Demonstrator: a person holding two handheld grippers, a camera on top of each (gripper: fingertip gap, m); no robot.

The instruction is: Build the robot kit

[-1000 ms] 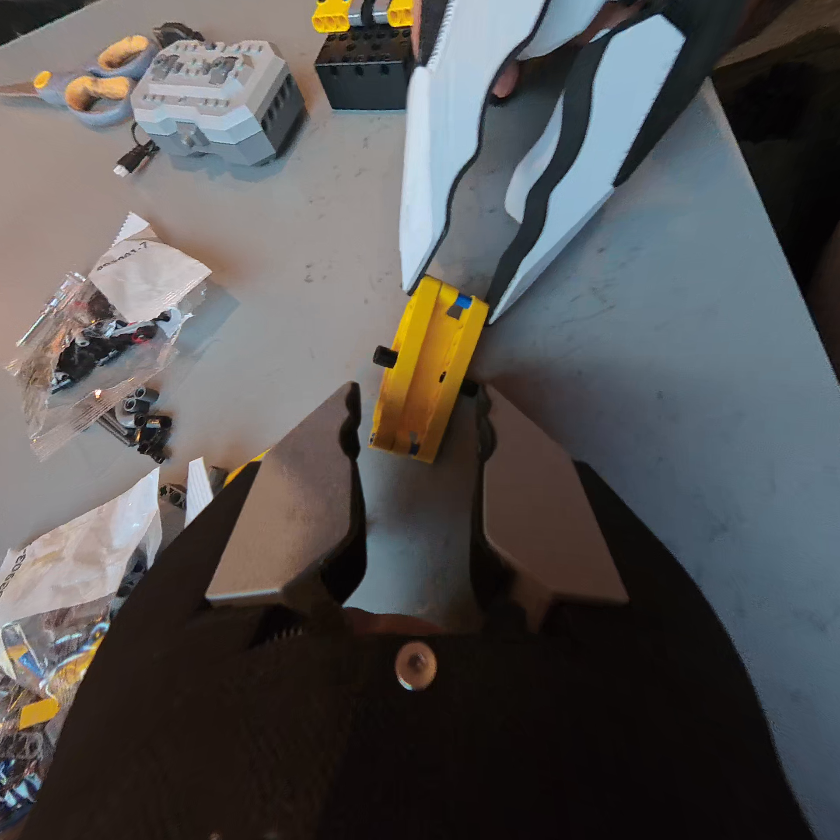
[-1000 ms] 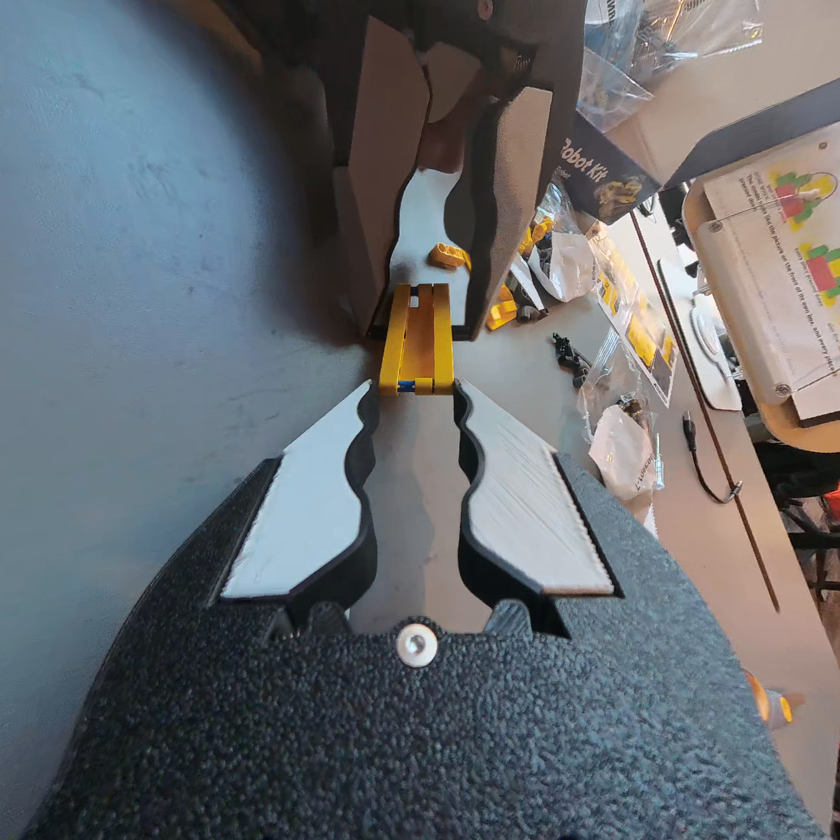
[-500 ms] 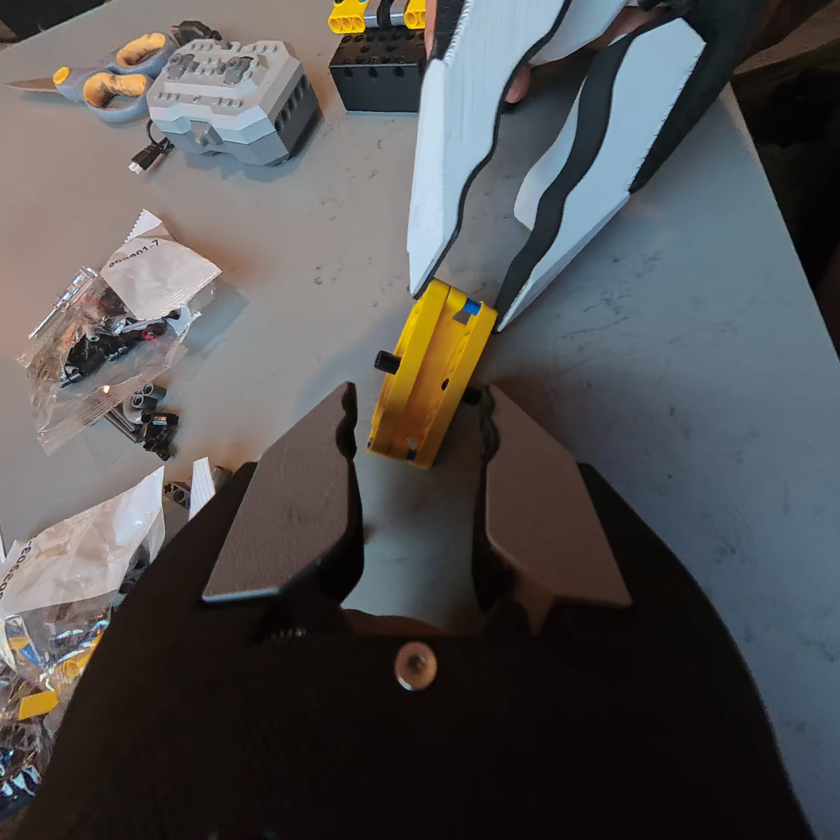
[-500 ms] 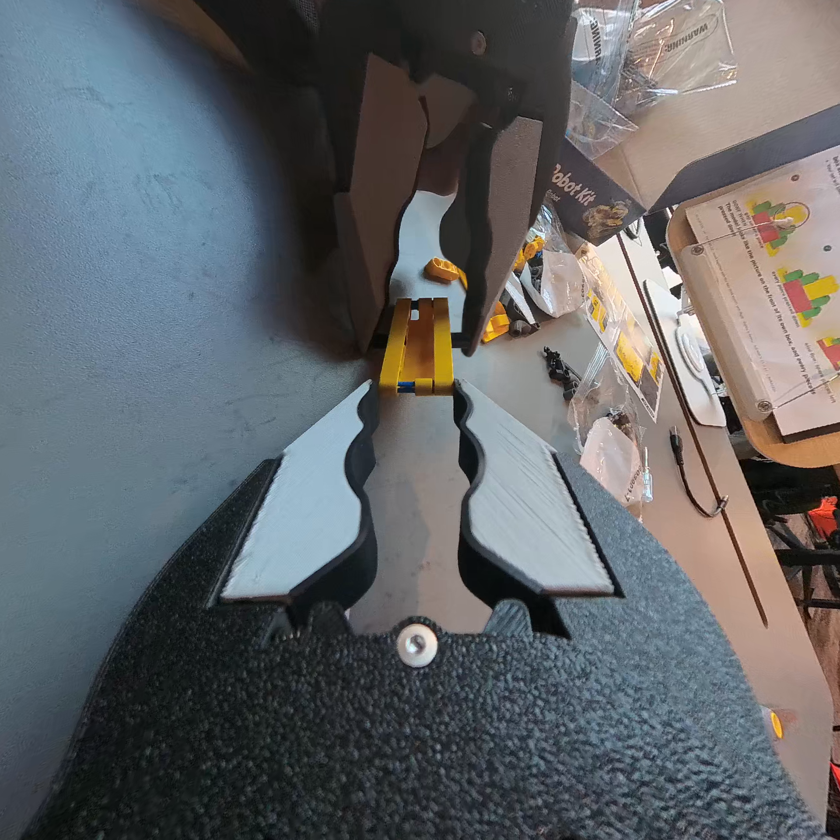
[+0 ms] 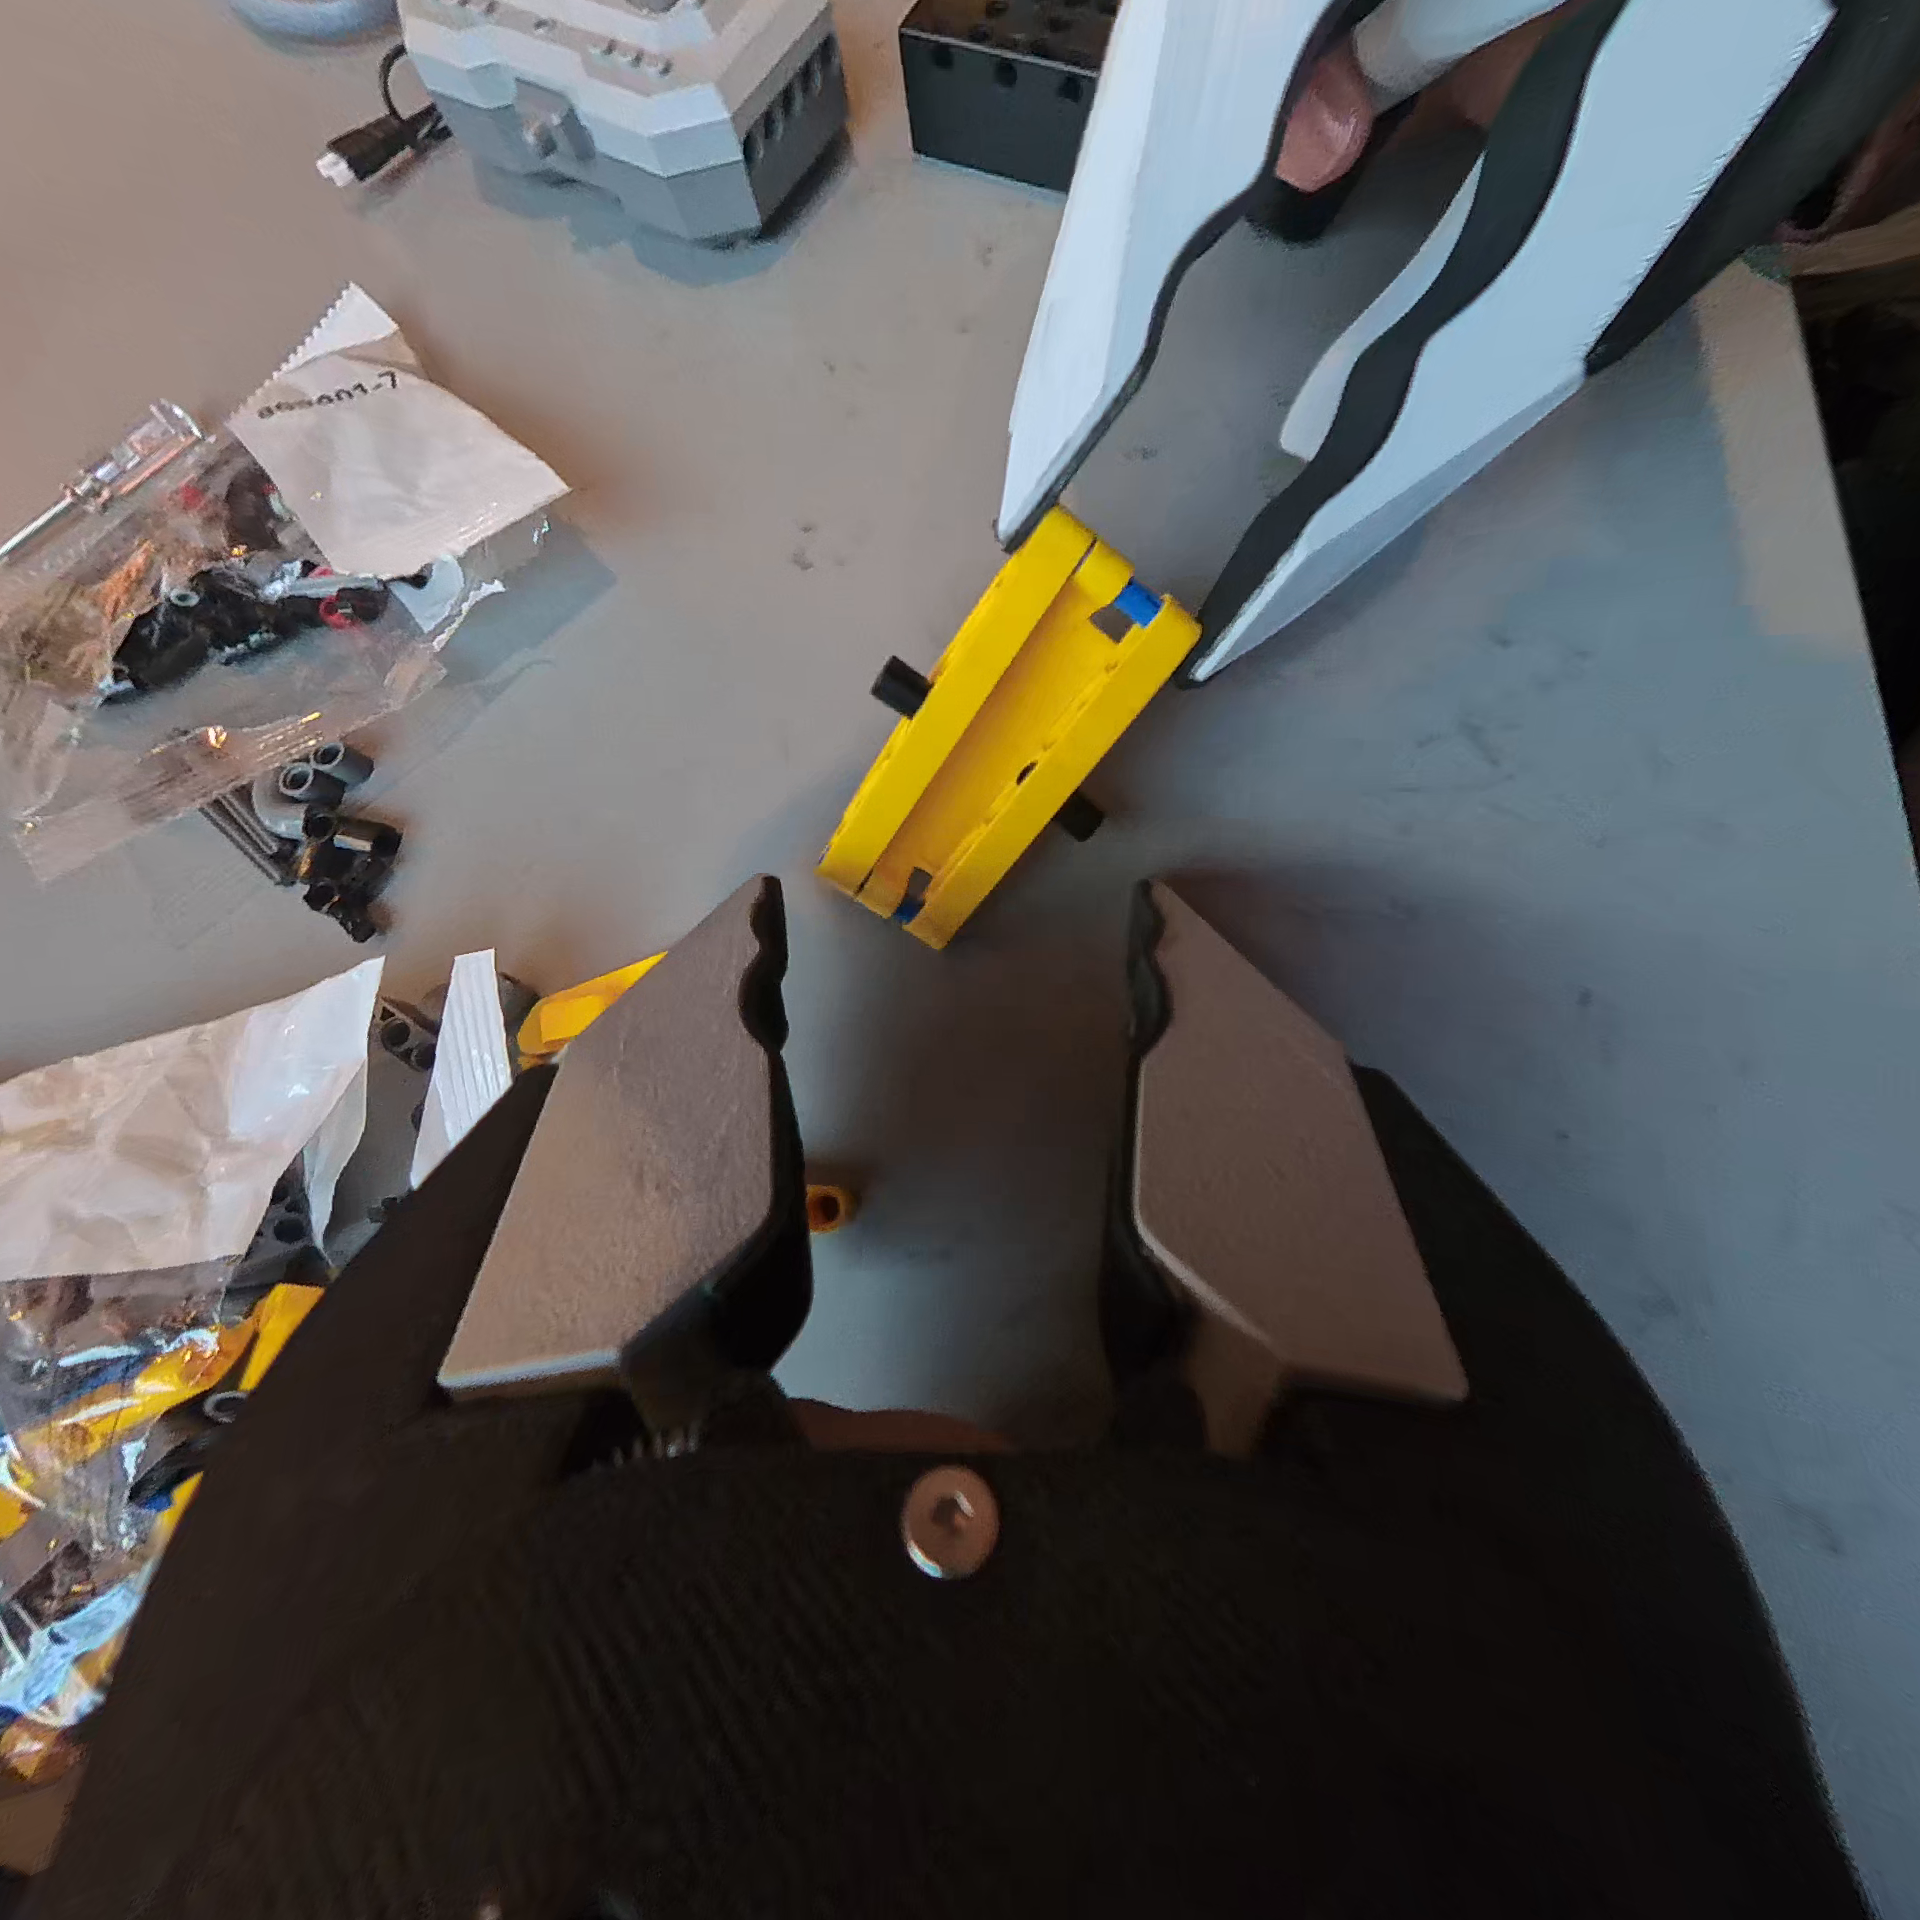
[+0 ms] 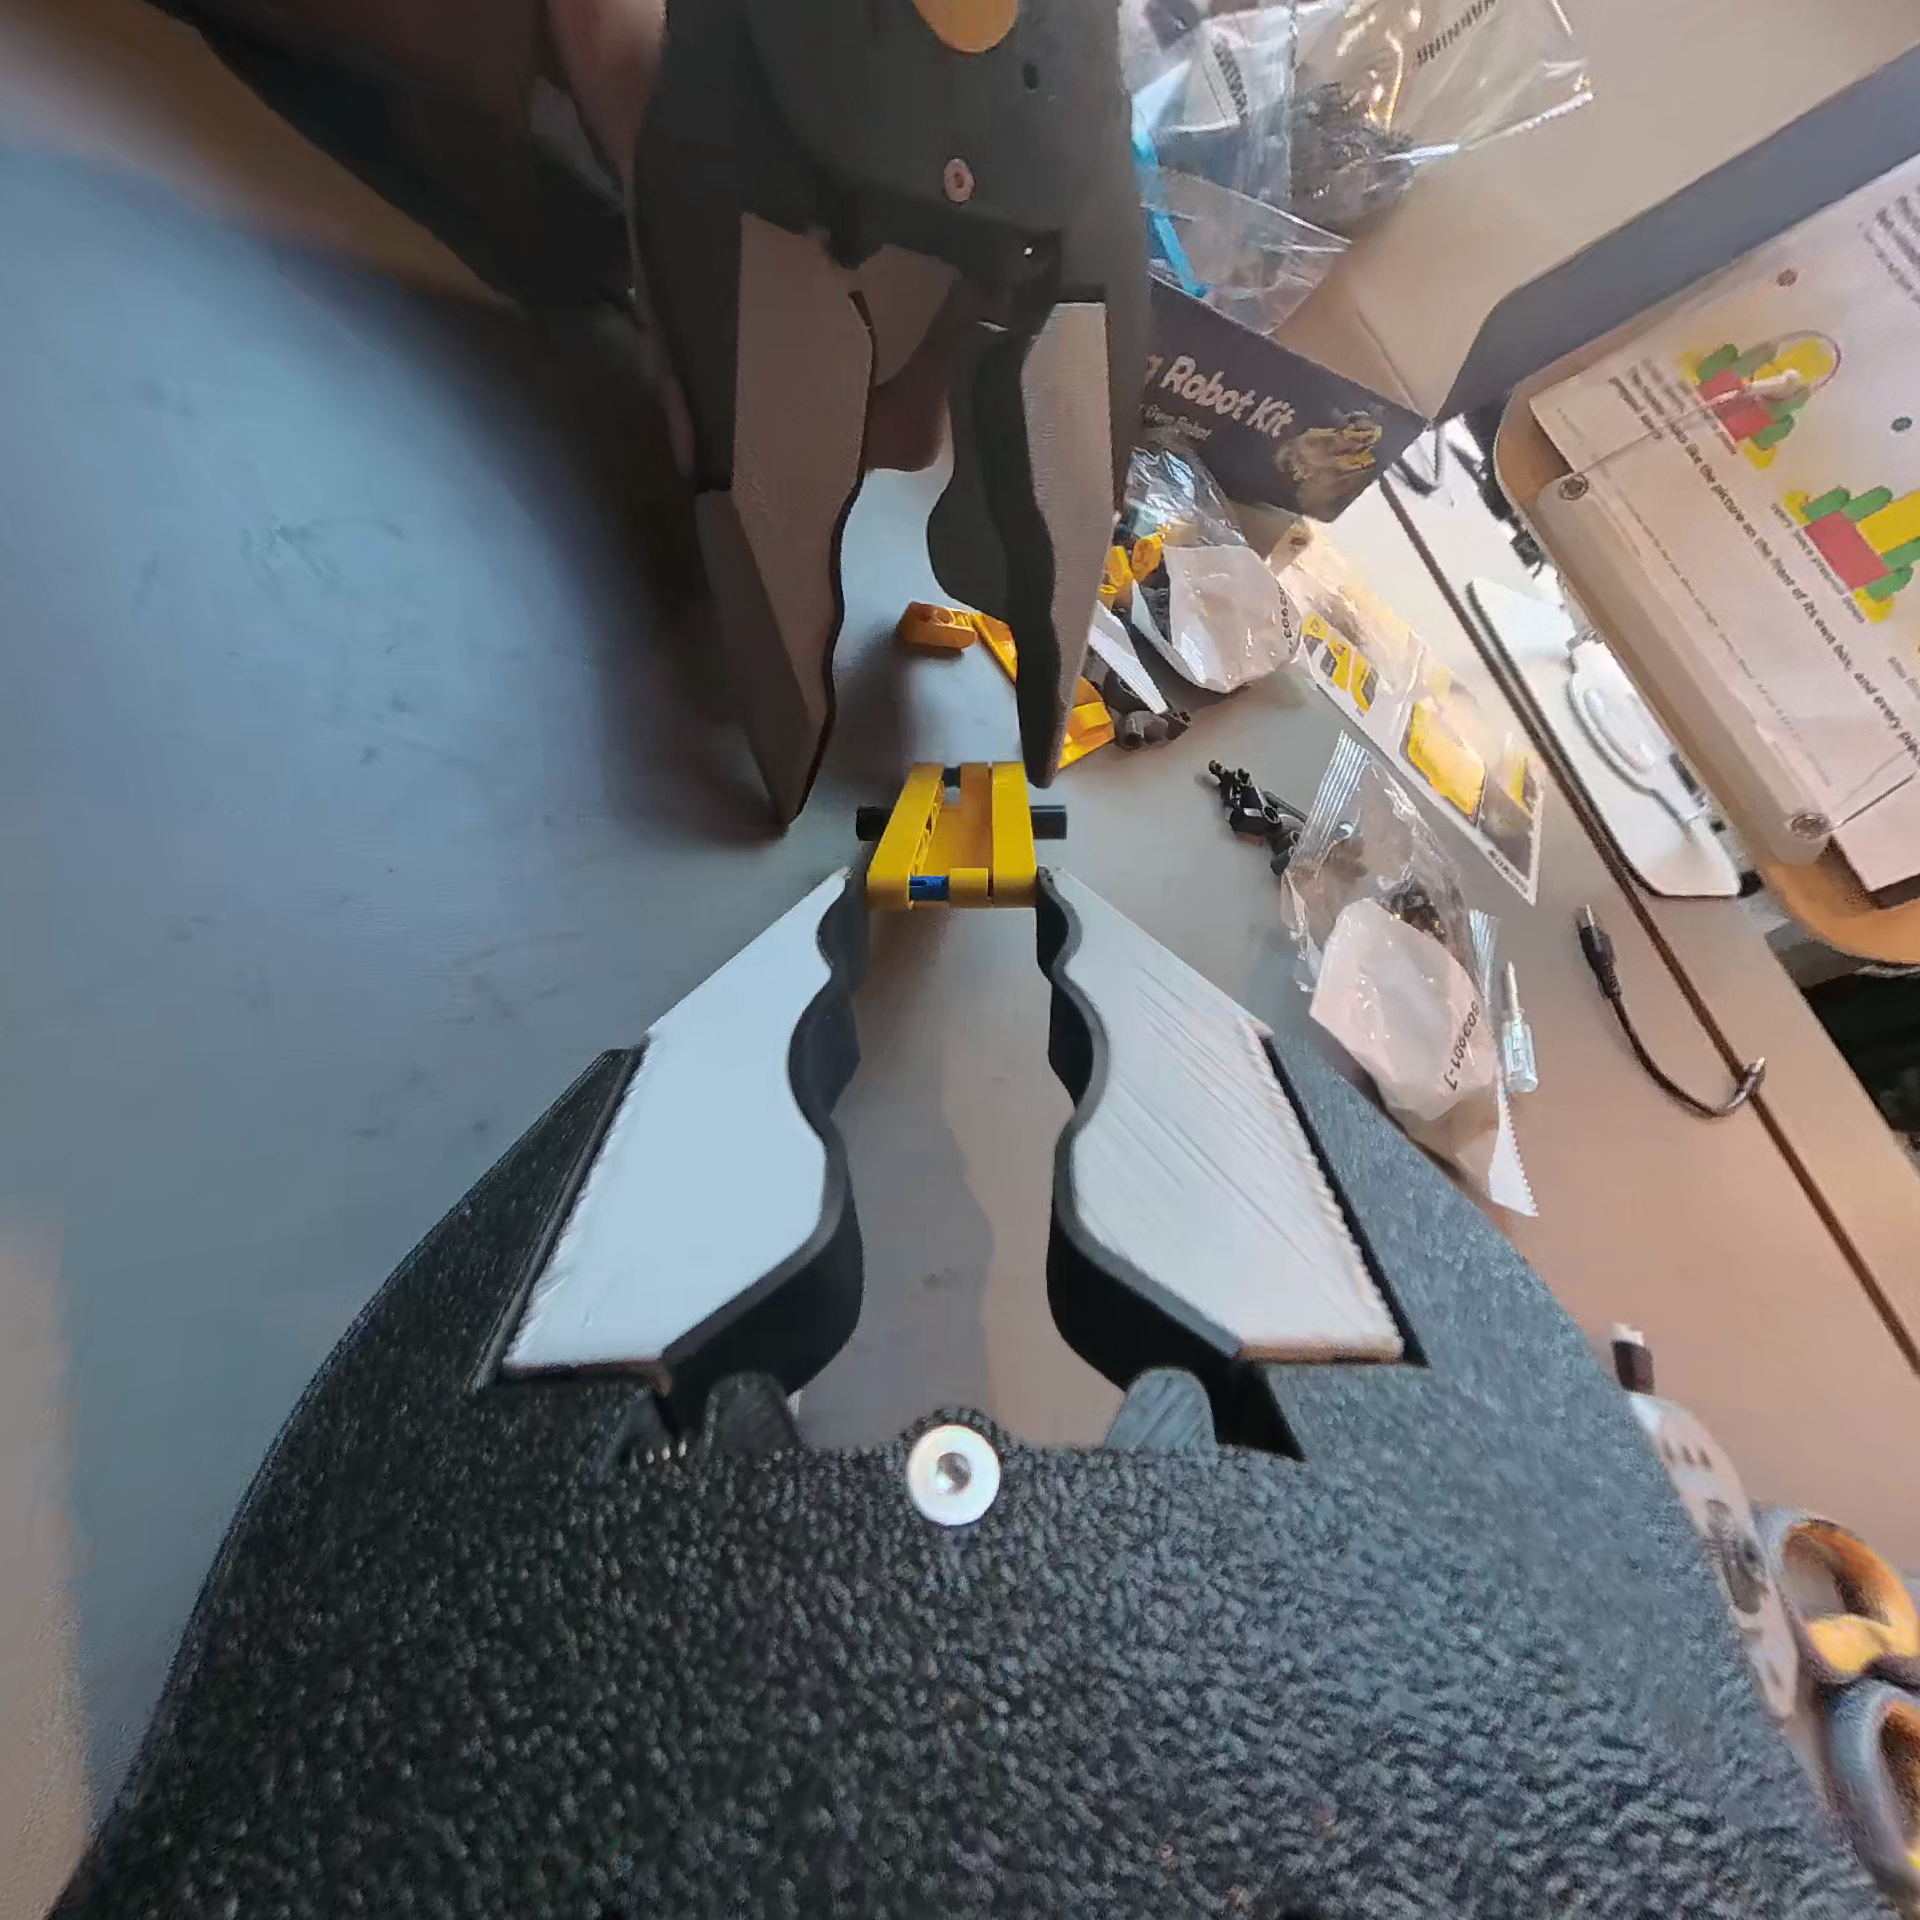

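Grey table (image 5: 1455, 935) carries scattered kit parts. Left gripper (image 5: 956, 914), dark-fingered, stands wide open and empty, just short of the yellow block assembly (image 5: 997, 727), not touching it. Right gripper (image 6: 951, 894), white-fingered, is open about the assembly's width, its fingertips (image 6: 844, 904) at the assembly's far end; whether they press it cannot be told. Grey motor housing (image 5: 623, 104) lies beyond. Clear parts bag (image 5: 229, 603) sits left, loose black pins (image 5: 322, 842) beside it.
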